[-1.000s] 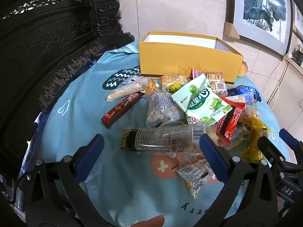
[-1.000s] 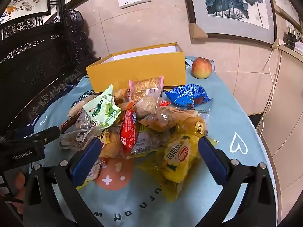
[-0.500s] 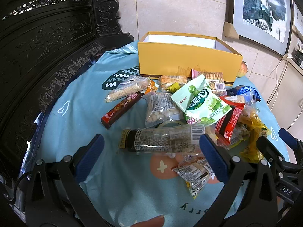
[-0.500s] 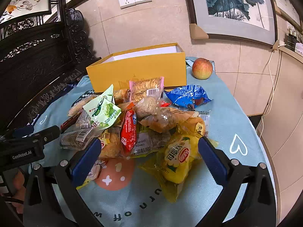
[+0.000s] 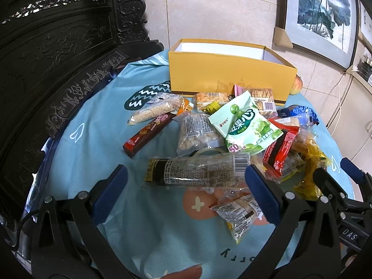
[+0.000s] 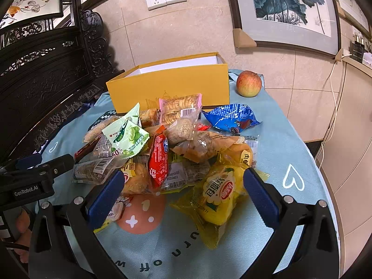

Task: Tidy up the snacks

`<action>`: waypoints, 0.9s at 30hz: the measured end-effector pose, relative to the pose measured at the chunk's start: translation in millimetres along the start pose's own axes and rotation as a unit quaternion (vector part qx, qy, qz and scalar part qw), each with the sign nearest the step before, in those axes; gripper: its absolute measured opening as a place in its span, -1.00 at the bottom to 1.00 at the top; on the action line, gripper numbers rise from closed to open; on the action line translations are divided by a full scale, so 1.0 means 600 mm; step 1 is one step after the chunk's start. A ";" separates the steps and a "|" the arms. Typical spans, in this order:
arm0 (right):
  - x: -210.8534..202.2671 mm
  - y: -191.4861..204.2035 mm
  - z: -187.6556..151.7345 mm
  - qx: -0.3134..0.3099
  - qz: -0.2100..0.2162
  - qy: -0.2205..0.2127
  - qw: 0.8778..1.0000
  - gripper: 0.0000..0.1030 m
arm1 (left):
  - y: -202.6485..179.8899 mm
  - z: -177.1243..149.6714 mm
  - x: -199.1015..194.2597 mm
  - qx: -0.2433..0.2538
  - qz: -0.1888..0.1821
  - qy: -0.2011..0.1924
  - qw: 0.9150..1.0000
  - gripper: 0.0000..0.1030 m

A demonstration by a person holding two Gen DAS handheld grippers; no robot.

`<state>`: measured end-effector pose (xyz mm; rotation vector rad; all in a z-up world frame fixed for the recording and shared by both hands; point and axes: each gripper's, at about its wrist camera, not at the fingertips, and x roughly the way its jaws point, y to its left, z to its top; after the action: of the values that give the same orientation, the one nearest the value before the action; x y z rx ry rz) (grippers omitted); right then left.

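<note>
Snacks beyond spread right gripper

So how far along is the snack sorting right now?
Barely begun. The yellow box shows only bare white inner walls; its floor is hidden. Both the left gripper and right gripper are open, holding nothing. The whole snack pile remains on the tablecloth.

Glossy plastic snack wrappers lie on matt cloth beside a smooth, probably cardboard, box.
</note>
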<state>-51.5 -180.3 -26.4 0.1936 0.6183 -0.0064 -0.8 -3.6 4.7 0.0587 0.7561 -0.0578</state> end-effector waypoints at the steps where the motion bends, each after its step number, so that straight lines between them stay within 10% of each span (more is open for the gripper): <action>1: 0.000 0.000 0.000 0.000 0.000 0.000 1.000 0.97 | -0.001 0.000 0.000 0.001 0.000 0.000 1.000 0.96; 27: 0.000 0.001 -0.003 0.002 0.000 0.001 1.000 0.97 | 0.001 -0.002 0.001 0.001 -0.001 0.000 1.000 0.96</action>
<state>-52.4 -179.5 -27.9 0.1978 0.6210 -0.0079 -1.3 -2.8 3.7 0.0606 0.7568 -0.0597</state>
